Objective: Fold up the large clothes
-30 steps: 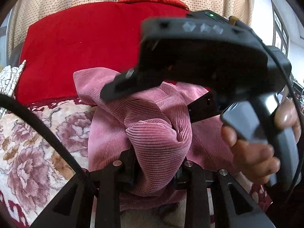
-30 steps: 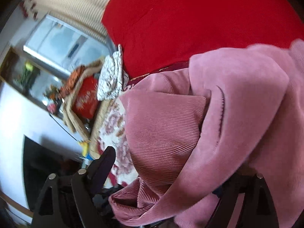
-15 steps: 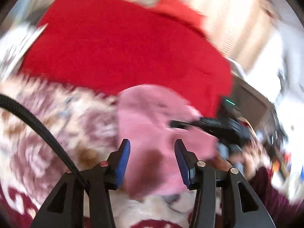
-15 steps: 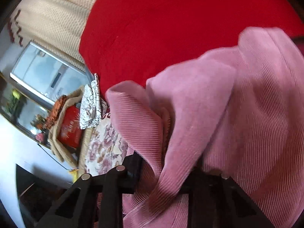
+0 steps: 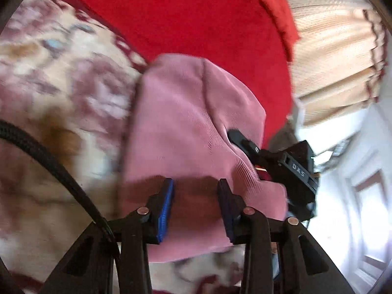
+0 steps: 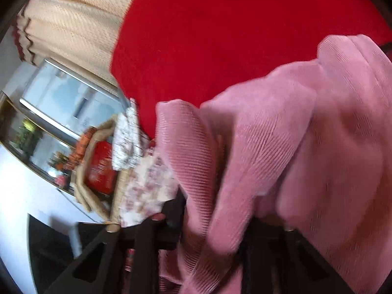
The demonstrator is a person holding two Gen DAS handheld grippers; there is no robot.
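red cushion point(image 5: 196, 17) | beige curtain point(image 5: 335, 56) | floral bedspread point(image 5: 61, 78)

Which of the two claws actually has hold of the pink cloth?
The right claw: pink ribbed cloth bunches between its shut fingers. The left claw stands open, its blue pads clear above the cloth.

A bed under a floral bedspread point(image 5: 61, 93), cream with maroon roses, is carrying everything here. A pink ribbed garment point(image 5: 186, 132) is lying bunched on it, its far edge reaching a big red cushion point(image 5: 196, 17) that is sitting at the back of the bed. A white patterned cloth point(image 6: 127, 137) is resting near the cushion's edge.
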